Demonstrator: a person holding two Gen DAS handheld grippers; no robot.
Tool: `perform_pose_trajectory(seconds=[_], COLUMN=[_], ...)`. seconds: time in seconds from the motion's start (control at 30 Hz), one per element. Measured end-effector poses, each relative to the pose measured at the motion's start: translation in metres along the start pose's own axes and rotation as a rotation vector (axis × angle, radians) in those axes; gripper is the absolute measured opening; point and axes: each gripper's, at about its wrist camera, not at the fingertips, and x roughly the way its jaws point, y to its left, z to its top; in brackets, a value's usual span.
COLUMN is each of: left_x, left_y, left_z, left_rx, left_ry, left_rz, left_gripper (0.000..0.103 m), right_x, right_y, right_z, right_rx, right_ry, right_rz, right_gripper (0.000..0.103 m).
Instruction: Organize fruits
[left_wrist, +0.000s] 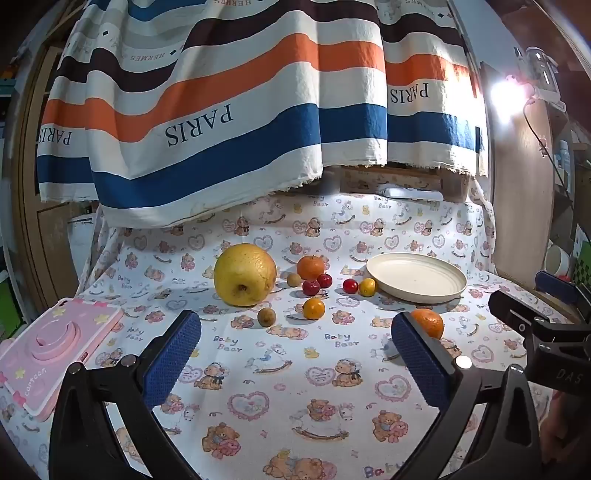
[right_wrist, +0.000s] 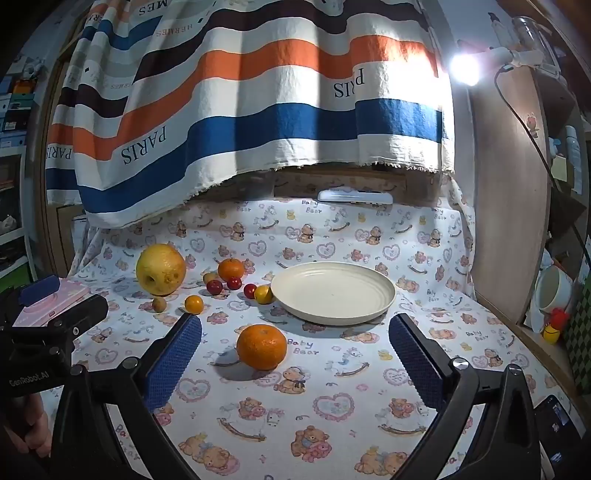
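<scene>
A cream plate (right_wrist: 334, 293) sits empty at the right of the bear-print cloth; it also shows in the left wrist view (left_wrist: 416, 277). A big yellow pomelo (left_wrist: 244, 274) (right_wrist: 161, 269) stands at the left. Between them lie an orange (left_wrist: 311, 267), red cherries (left_wrist: 311, 287), small yellow and brown fruits (left_wrist: 313, 308). A tangerine (right_wrist: 261, 346) lies just ahead of my right gripper (right_wrist: 295, 354), between its open fingers' line. My left gripper (left_wrist: 295, 350) is open and empty; the tangerine (left_wrist: 428, 322) sits behind its right finger.
A pink toy camera case (left_wrist: 55, 350) lies at the table's left edge. A striped cloth (left_wrist: 229, 110) hangs behind. A lamp (right_wrist: 465, 68) shines at upper right. A white cup (right_wrist: 552, 288) and clutter stand on the right shelf.
</scene>
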Motion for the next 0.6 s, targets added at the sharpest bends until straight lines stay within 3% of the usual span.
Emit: perform_pose_trajectory(seconds=[0.6], left_x=[0.0026], left_y=[0.0031], left_z=[0.0011], left_rx=[-0.001], left_ry=[0.021], left_rz=[-0.002], left_gripper=[0.103], right_x=[0.0012], right_y=[-0.0005], right_z=[0.0003], right_rx=[0.002], right_ry=[0.01], right_rz=[0.004], right_gripper=[0.102])
